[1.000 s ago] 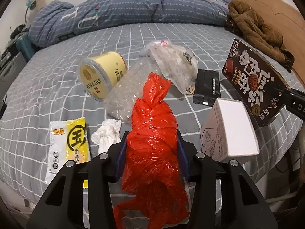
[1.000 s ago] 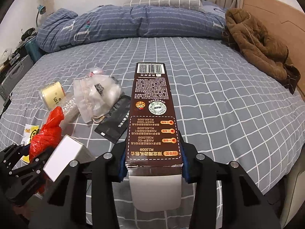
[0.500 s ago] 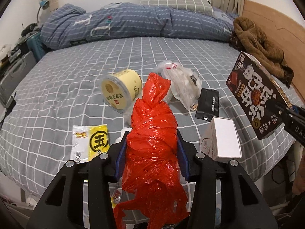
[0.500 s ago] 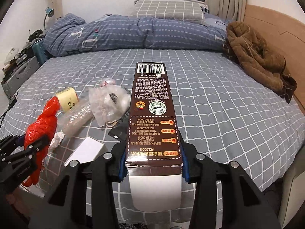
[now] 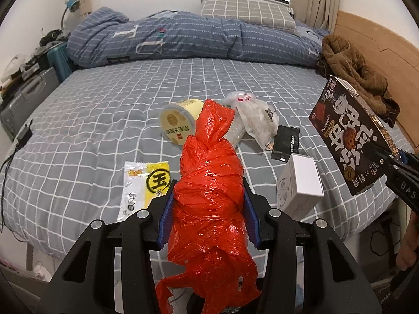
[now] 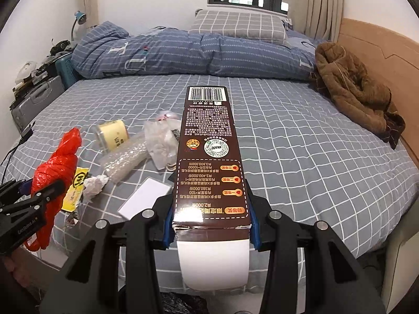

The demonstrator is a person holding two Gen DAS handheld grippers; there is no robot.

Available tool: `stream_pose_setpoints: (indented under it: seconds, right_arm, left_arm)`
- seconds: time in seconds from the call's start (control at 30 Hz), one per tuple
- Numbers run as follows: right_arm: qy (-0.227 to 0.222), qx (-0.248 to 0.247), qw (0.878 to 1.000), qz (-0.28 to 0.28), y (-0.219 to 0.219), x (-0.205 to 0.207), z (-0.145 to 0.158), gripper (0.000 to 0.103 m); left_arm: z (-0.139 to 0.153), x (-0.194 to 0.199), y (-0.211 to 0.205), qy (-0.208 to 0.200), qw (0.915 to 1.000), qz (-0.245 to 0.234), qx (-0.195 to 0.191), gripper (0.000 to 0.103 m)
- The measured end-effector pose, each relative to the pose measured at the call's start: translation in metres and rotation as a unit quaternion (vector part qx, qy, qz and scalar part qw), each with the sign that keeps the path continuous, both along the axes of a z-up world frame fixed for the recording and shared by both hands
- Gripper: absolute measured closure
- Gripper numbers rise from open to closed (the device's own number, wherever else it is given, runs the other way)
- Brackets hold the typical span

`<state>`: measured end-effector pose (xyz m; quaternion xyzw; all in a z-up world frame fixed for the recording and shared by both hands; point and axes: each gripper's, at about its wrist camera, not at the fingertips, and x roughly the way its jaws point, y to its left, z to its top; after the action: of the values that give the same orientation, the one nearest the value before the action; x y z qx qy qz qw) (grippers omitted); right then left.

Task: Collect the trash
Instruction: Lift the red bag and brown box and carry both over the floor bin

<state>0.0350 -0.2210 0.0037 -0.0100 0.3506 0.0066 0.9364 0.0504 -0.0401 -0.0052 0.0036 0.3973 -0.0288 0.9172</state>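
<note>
My left gripper (image 5: pixel 209 209) is shut on a crumpled red plastic bag (image 5: pixel 209 183), held above the near edge of the bed; the bag also shows in the right wrist view (image 6: pixel 56 162). My right gripper (image 6: pixel 210 217) is shut on a long brown snack box (image 6: pixel 209 157), also seen at the right of the left wrist view (image 5: pixel 351 136). On the bed lie a yellow cup (image 5: pixel 180 123), a clear plastic bag (image 5: pixel 256 120), a bubble-wrap roll (image 6: pixel 125 159), a black pouch (image 5: pixel 285 141), a white box (image 5: pixel 301 185), a yellow wrapper (image 5: pixel 144 185) and a crumpled tissue (image 6: pixel 95 183).
The bed has a grey checked sheet (image 6: pixel 301 144). A blue duvet (image 5: pixel 183 39) and a pillow (image 5: pixel 246 10) lie at its far end. A brown jacket (image 6: pixel 353 89) lies by the wooden headboard (image 6: pixel 379 52) at right. A suitcase (image 5: pixel 23 99) and clutter stand left of the bed.
Both grippers have pulled back and up from the bed, each keeping its hold. The trash on the bed now looks farther away, and the window has come into view.
</note>
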Motion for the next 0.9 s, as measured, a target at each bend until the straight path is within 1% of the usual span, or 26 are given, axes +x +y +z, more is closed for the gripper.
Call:
stream_pose_setpoints:
  seconds: [0.2, 0.53, 0.63, 0.9]
  right_arm:
    - [-0.012, -0.001, 1.0, 0.004, 0.009, -0.022, 0.013, 0.062]
    - [-0.011, 0.001, 1.0, 0.016, 0.024, -0.066, 0.023, 0.062]
    - [-0.01, 0.005, 1.0, 0.022, 0.029, -0.078, 0.024, 0.062]
    - [0.006, 0.008, 0.999, 0.039, 0.046, -0.106, 0.014, 0.062]
  left_arm:
    - [0.006, -0.023, 0.011, -0.003, 0.9999, 0.008, -0.005, 0.059]
    - [0.02, -0.063, 0.02, -0.011, 0.9998, 0.016, -0.007, 0.059]
    - [0.018, -0.075, 0.024, -0.007, 0.9997, 0.021, -0.01, 0.059]
    - [0.006, -0.104, 0.031, 0.009, 0.9995, 0.028, -0.011, 0.059]
